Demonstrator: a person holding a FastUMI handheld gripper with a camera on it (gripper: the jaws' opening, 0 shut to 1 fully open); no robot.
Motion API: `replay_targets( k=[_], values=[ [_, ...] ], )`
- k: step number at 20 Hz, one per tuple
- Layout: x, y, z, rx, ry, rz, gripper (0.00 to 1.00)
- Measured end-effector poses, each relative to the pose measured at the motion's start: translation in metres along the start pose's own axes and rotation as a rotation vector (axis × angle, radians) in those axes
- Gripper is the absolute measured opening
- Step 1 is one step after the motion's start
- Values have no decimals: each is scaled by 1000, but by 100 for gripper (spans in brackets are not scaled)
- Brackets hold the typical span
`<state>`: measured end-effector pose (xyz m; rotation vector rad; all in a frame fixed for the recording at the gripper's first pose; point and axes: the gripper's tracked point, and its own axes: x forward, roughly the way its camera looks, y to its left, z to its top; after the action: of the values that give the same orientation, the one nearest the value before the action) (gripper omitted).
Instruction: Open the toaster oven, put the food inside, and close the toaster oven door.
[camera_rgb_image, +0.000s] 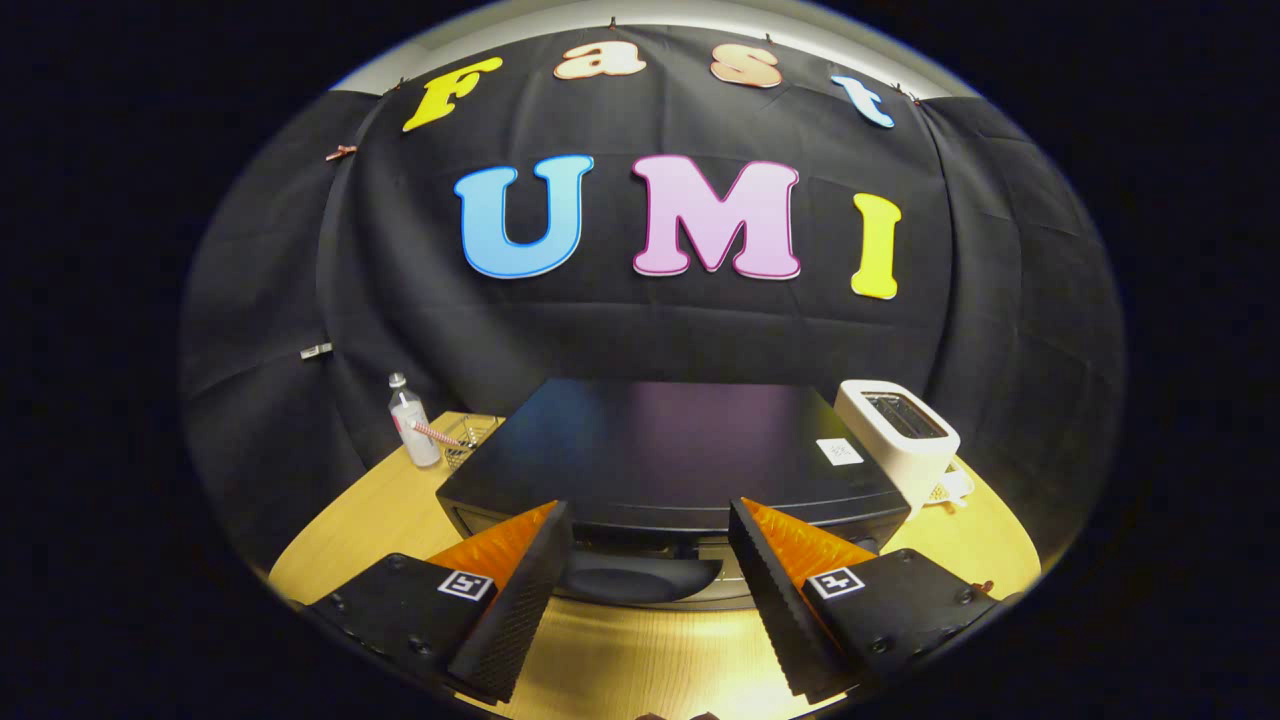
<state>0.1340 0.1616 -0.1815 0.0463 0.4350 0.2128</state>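
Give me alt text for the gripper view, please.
The hand-held gripper hangs open above a black toaster oven, fingers either side of its front handle. A white toaster and a bottle flank the oven.

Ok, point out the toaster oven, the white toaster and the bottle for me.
toaster oven (670, 450), gripper view, on its flat dark top, just beyond the open tool fingers.
white toaster (900, 440), gripper view, on its side wall, beside the oven.
bottle (412, 430), gripper view, on its clear body, at the oven's other side.
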Motion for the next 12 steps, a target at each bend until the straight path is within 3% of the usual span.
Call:
replay_targets(
  k=[12],
  values=[
    [3, 3, -15, 20, 14, 7, 98]
  ],
)
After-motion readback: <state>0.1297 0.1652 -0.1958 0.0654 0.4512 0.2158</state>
